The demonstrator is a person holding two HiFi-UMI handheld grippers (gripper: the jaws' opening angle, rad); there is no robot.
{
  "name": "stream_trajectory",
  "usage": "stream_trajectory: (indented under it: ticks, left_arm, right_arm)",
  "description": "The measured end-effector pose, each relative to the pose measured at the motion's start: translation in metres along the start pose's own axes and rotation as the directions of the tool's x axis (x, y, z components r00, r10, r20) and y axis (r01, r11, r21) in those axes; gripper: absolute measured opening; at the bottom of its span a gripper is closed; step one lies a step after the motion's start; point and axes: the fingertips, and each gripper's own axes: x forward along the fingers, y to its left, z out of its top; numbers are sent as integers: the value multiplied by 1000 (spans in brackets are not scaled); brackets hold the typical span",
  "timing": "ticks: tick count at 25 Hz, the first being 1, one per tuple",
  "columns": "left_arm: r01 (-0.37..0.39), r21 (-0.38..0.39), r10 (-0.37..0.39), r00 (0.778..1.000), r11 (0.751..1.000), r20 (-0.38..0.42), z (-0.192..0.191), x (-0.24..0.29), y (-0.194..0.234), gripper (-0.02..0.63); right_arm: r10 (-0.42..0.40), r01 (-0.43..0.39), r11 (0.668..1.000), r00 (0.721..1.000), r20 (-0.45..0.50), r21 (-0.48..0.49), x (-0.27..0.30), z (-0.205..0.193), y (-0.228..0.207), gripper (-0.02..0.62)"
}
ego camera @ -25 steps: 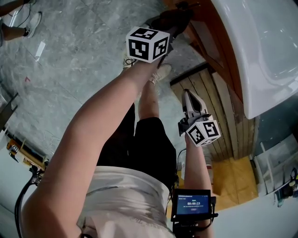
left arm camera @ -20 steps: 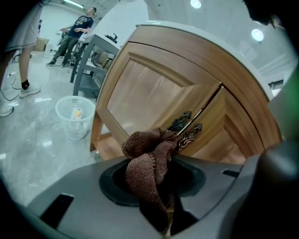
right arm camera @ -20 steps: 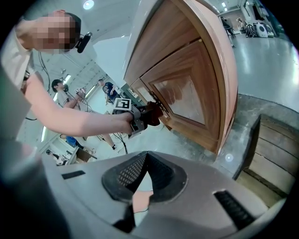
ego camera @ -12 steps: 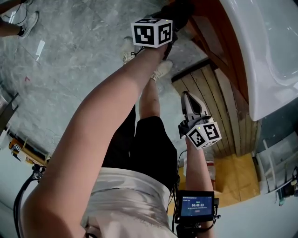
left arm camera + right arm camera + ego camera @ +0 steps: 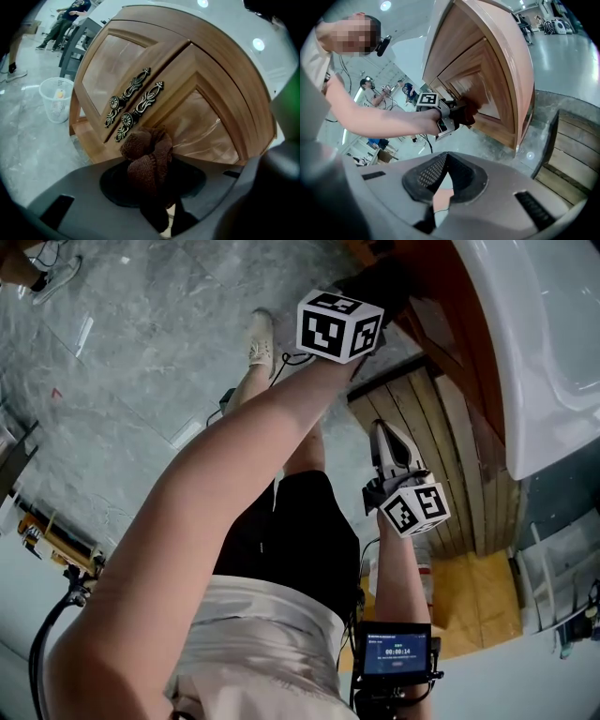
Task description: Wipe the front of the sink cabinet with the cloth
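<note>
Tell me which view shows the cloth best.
Left gripper view: the brown cloth sits bunched and close up in the left tongs, before the cabinet door. The right gripper view shows only a small dark wad at the door. Head view barely shows it.

Cloth (image 5: 147, 158) before cabinet door (image 5: 201, 123); handles (image 5: 135, 101) at cloth's 11 o'clock; basket (image 5: 56, 98) at 9, seemingly beside cabinet.

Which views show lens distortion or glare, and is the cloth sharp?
Left gripper view: strong fisheye bends the cabinet, sheen on its right door panel, the brown cloth fairly sharp. Right gripper view: dark rounded corners, cabinet curved too. Head view: milder bending, even light.
</note>
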Motion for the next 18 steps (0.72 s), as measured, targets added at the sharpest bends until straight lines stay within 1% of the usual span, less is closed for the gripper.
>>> stream_trajectory:
  ticks: [2,3,6,8,11,13,16,18]
  left_arm:
    - [4,-16,-3,1000,1000,11,-3,0,-4,156]
    - [11,-9,-11,1000,1000,10,-6,0,-7,156]
    - [44,37,-43,999,998,-11,-19,3,-21,156]
    - [62,83,-61,998,995,-20,-29,3,-33,156]
    - [91,162,-85,995,983,-43,-46,4,-54,156]
    - [117,200,-106,992,973,-67,-60,6,-68,156]
    - [166,231,-144,984,959,-109,-80,10,-87,156]
    - [174,228,-149,981,958,-122,-89,11,-93,156]
  right_arm:
    - [-3,3,1000,1000,-2,0,-2,-1,-2,12]
    - [-3,3,1000,1000,-5,0,-3,-2,-3,12]
    - [-5,5,1000,1000,-12,5,-4,-7,-8,12]
    - [-5,5,1000,1000,-9,10,-6,-11,-10,12]
    - [3,-3,1000,1000,4,14,-8,-16,-10,12]
    - [-5,5,1000,1000,-2,18,-10,-18,-11,12]
    - [-12,12,1000,1000,-7,17,-14,-21,-17,12]
    - [-12,12,1000,1000,-5,12,-17,-24,-23,12]
